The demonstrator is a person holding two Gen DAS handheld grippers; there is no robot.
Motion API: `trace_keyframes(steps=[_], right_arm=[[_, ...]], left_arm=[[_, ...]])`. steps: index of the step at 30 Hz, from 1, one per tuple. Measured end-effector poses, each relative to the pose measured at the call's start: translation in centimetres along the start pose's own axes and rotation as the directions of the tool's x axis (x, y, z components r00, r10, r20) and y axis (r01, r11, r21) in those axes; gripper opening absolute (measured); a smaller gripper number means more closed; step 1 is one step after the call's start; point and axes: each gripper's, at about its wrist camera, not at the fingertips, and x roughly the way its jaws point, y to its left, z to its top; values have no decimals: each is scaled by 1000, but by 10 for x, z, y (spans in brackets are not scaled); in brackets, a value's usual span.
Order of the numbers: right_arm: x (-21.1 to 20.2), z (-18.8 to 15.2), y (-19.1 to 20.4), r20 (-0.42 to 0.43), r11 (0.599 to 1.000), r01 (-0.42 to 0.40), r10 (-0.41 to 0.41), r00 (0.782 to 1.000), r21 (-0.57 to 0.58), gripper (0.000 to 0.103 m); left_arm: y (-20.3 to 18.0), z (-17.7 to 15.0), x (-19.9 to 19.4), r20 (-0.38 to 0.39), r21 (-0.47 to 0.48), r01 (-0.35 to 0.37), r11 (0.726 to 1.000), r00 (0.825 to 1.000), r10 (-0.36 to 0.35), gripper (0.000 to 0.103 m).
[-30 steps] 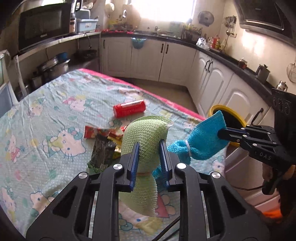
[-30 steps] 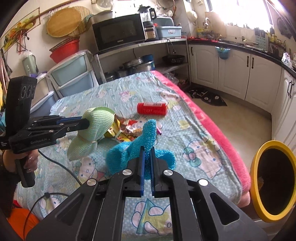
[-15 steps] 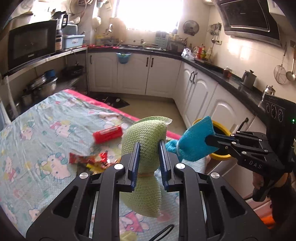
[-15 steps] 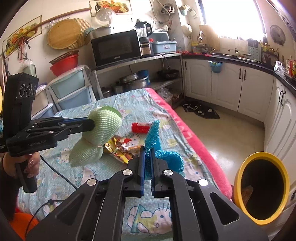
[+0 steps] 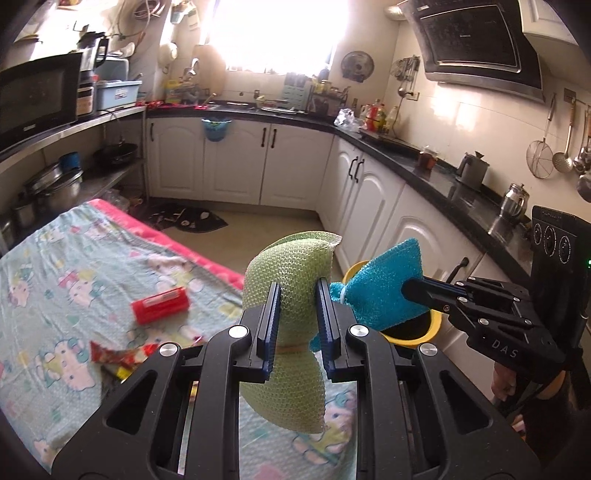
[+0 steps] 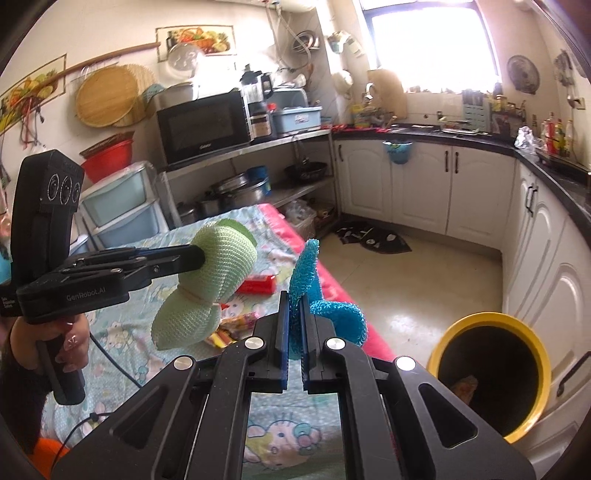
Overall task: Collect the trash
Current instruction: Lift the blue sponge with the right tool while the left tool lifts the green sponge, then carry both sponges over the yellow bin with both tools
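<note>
Open floor (image 6: 436,280) beside table edge (image 6: 332,288)

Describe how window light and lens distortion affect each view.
Left wrist view: the window blows out white, glare washing the wall beside it, and cabinets bow. Right wrist view: the window also overexposes, the yellow bin interior stays dark, and corners vignette black.

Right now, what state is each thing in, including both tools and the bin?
Left tool: shut on the green scrubber, lifted off the table.
Right tool: shut on the blue scrubber, lifted.
Yellow bin: open, on the floor, something inside.
Red can: lying on its side on the table.
Snack wrappers: loose on the table.
</note>
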Motion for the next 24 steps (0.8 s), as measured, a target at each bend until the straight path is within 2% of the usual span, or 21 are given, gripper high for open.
trace_keyframes(steps=[13, 19, 24], right_arm=[[-39, 8, -50, 82, 990, 119, -126, 989, 81, 5], [-58, 8, -74, 111, 977, 179, -192, 975, 121, 5], [-75, 3, -94, 125, 957, 250, -269, 955, 147, 5]], left_arm=[[-42, 26, 37, 4, 26, 70, 997, 998, -70, 14], [-60, 34, 52, -1, 48, 102, 994, 995, -102, 13], [-76, 36, 69, -15, 59, 129, 990, 992, -129, 13]])
